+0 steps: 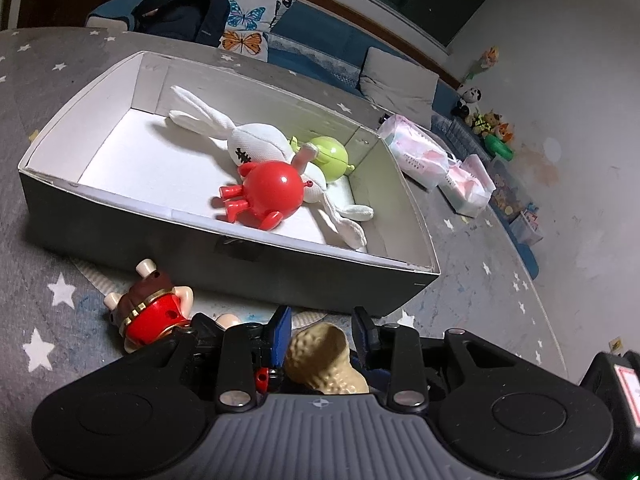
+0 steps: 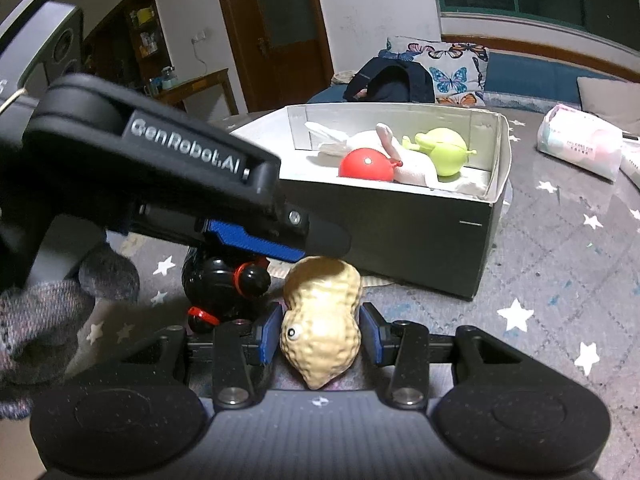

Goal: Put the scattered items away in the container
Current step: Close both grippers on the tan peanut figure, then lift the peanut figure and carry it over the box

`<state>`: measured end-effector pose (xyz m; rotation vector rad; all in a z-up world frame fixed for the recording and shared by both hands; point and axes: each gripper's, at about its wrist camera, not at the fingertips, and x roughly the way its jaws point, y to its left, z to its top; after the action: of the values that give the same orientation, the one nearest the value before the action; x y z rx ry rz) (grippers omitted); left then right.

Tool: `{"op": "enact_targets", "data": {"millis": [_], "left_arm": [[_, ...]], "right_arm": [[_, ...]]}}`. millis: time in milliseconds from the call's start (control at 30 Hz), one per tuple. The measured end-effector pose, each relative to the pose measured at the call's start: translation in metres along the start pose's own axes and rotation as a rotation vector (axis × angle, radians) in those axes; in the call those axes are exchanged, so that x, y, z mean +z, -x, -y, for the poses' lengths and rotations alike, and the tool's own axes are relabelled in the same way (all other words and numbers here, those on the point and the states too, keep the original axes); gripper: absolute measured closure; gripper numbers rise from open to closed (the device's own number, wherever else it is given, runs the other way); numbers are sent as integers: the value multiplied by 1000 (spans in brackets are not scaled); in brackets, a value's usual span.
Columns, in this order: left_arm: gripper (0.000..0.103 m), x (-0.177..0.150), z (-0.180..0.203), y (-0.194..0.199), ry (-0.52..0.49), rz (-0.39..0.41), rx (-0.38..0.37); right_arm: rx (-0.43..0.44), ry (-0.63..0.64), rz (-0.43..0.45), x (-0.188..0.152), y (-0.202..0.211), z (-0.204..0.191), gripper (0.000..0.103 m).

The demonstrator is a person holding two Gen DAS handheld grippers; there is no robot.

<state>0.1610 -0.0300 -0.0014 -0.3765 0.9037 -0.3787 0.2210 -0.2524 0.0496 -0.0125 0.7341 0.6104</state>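
The tan, bumpy peanut-shaped plastic toy (image 2: 320, 320) with a googly eye was outside the container, just off the grey star-printed mat (image 2: 552, 272) and a little short of the near wall of the box. The right gripper (image 2: 322, 314) was clamped on it, a blue pad on each flank.

The left gripper (image 1: 322, 320) reached in from the side over the same toy. Its jaws were wide apart with the peanut's upper end between them. One blue pad lay close against the toy, and a dark gap showed at the other.

In the right wrist view, the left gripper's black finger crossed above the peanut and covered part of the box wall. A hand in a grey knit glove (image 2: 44, 316) held it at the frame's edge.

A glossy black round toy with red bands (image 2: 224, 288) sat crowded just beside the peanut, under that finger. A red-and-brown figurine with cream limbs (image 1: 148, 312) lay on its side on the mat near the box's front wall.

The open cardboard box, dark grey outside and white inside (image 1: 120, 224), already held three things. A white plush rabbit (image 1: 256, 140) lay there with a red ball-bodied toy with stubby legs (image 1: 272, 190) against it, and a lime-green round toy (image 1: 332, 156) sat behind.

Beyond the box lay two wrapped tissue packs (image 1: 416, 152). A butterfly-print cushion (image 1: 248, 12) and a dark backpack (image 1: 184, 12) rested further back.
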Motion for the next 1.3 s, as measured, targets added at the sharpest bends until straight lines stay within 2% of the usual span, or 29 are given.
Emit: {"op": "enact_targets", "data": {"millis": [300, 467, 667, 867, 1000, 1300], "left_arm": [[68, -2, 3, 0, -23, -1, 1], [68, -1, 3, 7, -10, 4, -32], [68, 11, 18, 27, -36, 68, -71], [68, 41, 34, 37, -66, 141, -106], [68, 66, 37, 25, -59, 160, -116], [68, 98, 18, -28, -19, 108, -87]], "right_arm": [[1, 6, -11, 5, -3, 1, 61], [-7, 12, 2, 6, 3, 0, 61], [-19, 45, 62, 21, 25, -1, 61], [-33, 60, 133, 53, 38, 6, 61], [-56, 68, 140, 76, 30, 17, 61], [-104, 30, 68, 105, -16, 47, 61]]}}
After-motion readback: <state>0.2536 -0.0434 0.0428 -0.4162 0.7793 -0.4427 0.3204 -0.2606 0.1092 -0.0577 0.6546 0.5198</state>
